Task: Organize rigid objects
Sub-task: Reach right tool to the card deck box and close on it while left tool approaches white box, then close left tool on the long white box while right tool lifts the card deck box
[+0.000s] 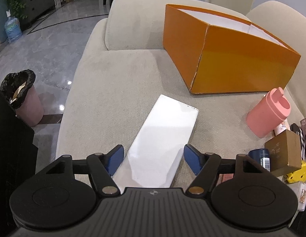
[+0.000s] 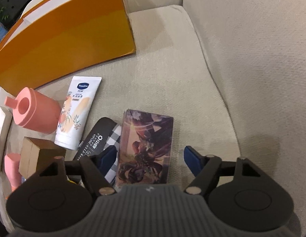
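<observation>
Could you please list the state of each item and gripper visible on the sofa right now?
Left gripper: open, straddling the white box.
White box: lying flat, closed.
Right gripper: open, around the picture box.
Picture box: lying flat.
Orange box: open-topped, upright.
Pink cup: tipped on its side.
Lotion tube: lying flat, capped.

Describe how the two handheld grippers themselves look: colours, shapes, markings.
Both match. The left gripper and right gripper each have a dark grey ribbed body with a small round logo, flanked by two black round discs. Black linkage arms with metal pivot pins carry blue finger pads. No cables, hands or sleeves show.
</observation>
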`<state>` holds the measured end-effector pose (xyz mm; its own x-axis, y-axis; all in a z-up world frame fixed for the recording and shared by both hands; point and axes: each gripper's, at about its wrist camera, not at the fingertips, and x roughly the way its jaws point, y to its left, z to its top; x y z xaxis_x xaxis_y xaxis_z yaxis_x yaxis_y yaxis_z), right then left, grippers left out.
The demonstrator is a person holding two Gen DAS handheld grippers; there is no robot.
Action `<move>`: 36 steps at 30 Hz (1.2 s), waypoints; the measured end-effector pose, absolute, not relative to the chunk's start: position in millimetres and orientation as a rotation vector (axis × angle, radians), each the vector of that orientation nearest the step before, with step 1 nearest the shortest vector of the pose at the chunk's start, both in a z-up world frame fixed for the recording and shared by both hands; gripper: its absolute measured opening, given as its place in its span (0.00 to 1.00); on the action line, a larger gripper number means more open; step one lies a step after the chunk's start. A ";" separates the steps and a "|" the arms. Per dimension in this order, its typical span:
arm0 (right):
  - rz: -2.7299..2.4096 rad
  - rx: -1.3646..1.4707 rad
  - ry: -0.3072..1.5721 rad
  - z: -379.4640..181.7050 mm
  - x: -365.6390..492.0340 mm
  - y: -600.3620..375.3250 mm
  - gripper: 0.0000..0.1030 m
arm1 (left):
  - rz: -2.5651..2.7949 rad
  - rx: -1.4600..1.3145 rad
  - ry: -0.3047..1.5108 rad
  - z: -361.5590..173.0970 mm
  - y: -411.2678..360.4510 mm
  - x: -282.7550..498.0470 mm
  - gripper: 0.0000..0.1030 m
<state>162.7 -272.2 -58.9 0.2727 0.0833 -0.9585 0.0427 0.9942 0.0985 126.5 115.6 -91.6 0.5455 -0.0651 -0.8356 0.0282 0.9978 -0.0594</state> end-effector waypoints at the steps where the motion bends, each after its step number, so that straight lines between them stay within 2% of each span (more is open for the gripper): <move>1: 0.033 0.120 1.296 -59.3 164.4 -272.4 0.72 | -0.063 -0.037 0.986 -91.8 115.2 126.8 0.79; 7: 0.052 0.157 1.321 -67.9 175.1 -272.2 0.68 | -0.100 -0.038 0.983 -95.1 116.4 130.8 0.78; 20: 0.067 0.246 1.341 -77.2 186.1 -280.2 0.69 | -0.150 0.097 1.030 -104.4 106.0 135.2 0.78; 36: 0.074 0.252 1.345 -81.9 189.9 -282.4 0.70 | -0.154 0.063 1.082 -118.3 110.8 142.9 0.78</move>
